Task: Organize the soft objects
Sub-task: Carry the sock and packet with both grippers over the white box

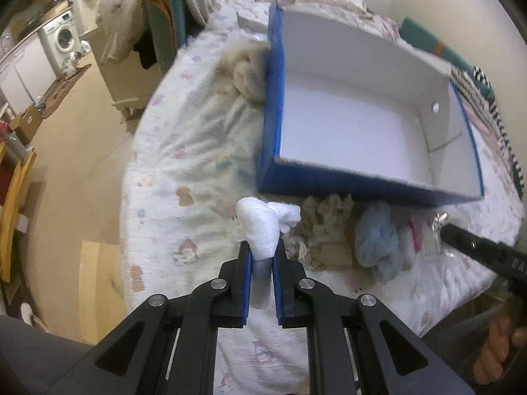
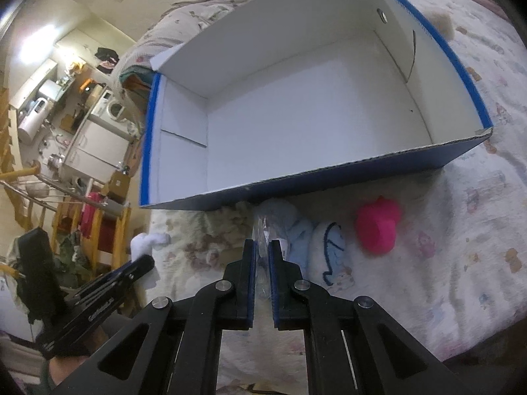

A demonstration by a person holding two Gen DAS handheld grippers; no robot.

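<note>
A blue cardboard box [image 1: 273, 105] with a white, empty inside stands on the bed; it also shows in the right wrist view [image 2: 362, 171]. My left gripper [image 1: 262, 247] is shut on a white sock [image 1: 260, 227], held above the bedsheet in front of the box's near left corner. My right gripper [image 2: 262, 247] is shut on a clear plastic packet [image 2: 263, 230] just before the box's near wall. A beige frilly cloth [image 1: 326, 217], a light blue fluffy item [image 1: 375, 240], a white-and-blue item [image 2: 331, 250] and a pink soft toy [image 2: 378, 227] lie in a row before the box.
A beige fluffy item [image 1: 247, 69] lies against the box's left outer wall. The bed edge [image 1: 131, 177] drops to the floor on the left. Folded clothes and a blanket [image 1: 164, 10] hang at the bed's far end. A checked cloth [image 1: 494, 115] lies right of the box.
</note>
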